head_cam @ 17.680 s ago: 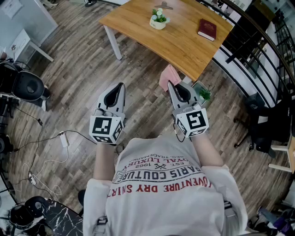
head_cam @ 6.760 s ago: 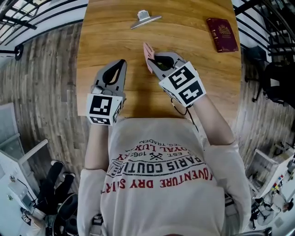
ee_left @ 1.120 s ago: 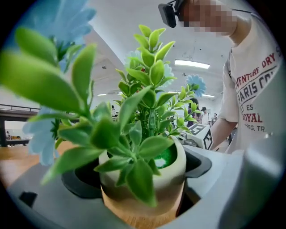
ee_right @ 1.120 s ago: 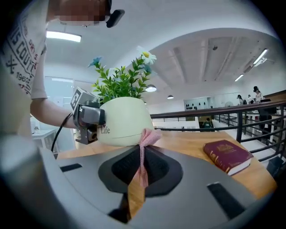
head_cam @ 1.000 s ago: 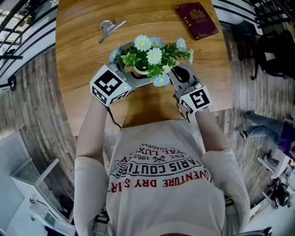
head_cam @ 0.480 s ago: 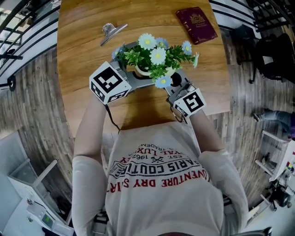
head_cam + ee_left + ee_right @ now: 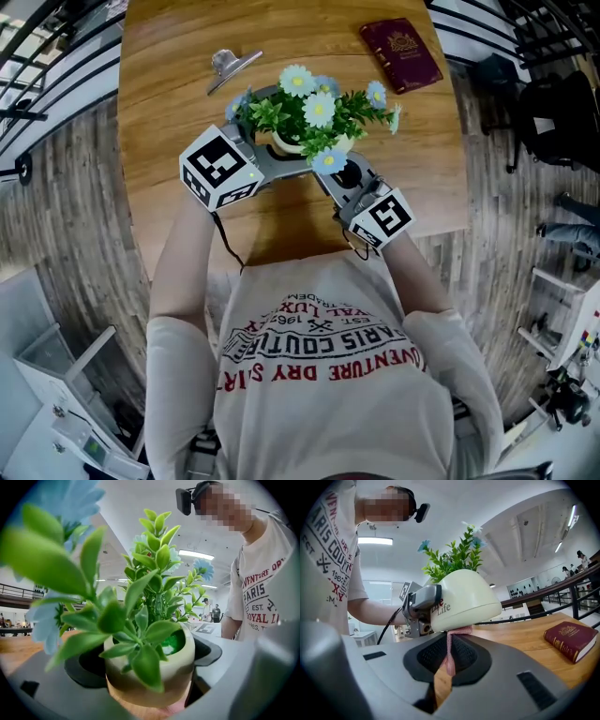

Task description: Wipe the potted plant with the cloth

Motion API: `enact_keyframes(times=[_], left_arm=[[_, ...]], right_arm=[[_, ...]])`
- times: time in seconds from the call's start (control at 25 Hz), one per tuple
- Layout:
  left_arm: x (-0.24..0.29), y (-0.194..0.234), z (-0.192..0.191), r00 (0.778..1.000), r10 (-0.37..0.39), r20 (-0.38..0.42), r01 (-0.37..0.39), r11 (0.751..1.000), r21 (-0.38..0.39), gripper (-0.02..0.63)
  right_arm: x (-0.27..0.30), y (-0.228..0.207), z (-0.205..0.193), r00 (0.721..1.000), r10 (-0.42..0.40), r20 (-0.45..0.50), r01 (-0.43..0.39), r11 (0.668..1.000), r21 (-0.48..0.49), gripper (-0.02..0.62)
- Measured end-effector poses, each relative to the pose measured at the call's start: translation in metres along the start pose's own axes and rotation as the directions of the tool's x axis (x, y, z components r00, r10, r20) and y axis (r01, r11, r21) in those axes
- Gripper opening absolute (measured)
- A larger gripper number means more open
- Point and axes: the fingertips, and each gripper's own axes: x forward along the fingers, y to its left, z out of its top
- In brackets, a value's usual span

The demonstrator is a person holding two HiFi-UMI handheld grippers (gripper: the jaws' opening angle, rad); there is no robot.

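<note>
The light brown wooden table (image 7: 159,103) carries a dark red hardcover book (image 7: 401,54) and a silver metal clip (image 7: 232,66), well apart.

Left tool (image 7: 266,157) jaws clamped on pot (image 7: 150,667); right tool (image 7: 336,180) jaws pinched on cloth (image 7: 450,654). Both forearms (image 7: 183,258) reach forward, tools angled inward.

The pot (image 7: 461,599) is cream with dark and red lettering. Its leaves (image 7: 272,117) are bright green and its flowers (image 7: 298,80) pale blue and white. The cloth (image 7: 450,653) is pink. The table (image 7: 178,56) is warm brown with wood grain. The book (image 7: 401,54) is dark red with a gold emblem, and the clip (image 7: 230,66) is silver. The left gripper (image 7: 140,672) and right gripper (image 7: 449,644) are grey, with black-and-white square markers on their cubes.
</note>
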Motion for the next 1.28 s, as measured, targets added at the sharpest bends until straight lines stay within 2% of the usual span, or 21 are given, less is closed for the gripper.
enact_keyframes(times=[0.4, 0.76, 0.92, 1.08, 1.28], left_arm=[[-0.005, 0.002, -0.022, 0.998, 0.038, -0.047, -0.037, 0.999, 0.027, 0.528], [-0.007, 0.001, -0.039, 0.997, 0.078, -0.024, -0.077, 0.997, 0.028, 0.528], [-0.007, 0.000, -0.048, 0.995, 0.096, -0.034, -0.095, 0.994, 0.049, 0.528], [-0.006, -0.003, -0.063, 0.993, 0.103, -0.056, -0.100, 0.994, 0.050, 0.528], [-0.002, -0.005, -0.101, 0.985, 0.134, -0.105, -0.131, 0.991, 0.039, 0.528]], right_arm=[[-0.018, -0.013, -0.016, 0.998, -0.027, -0.062, 0.028, 0.999, 0.015, 0.041], [-0.028, -0.038, -0.029, 0.990, -0.087, -0.108, 0.089, 0.996, 0.017, 0.041], [-0.033, -0.059, -0.042, 0.974, -0.158, -0.165, 0.166, 0.985, 0.037, 0.041], [-0.039, -0.074, -0.047, 0.954, -0.213, -0.213, 0.213, 0.977, -0.022, 0.041], [-0.040, -0.095, -0.055, 0.921, -0.290, -0.258, 0.279, 0.957, -0.079, 0.041]])
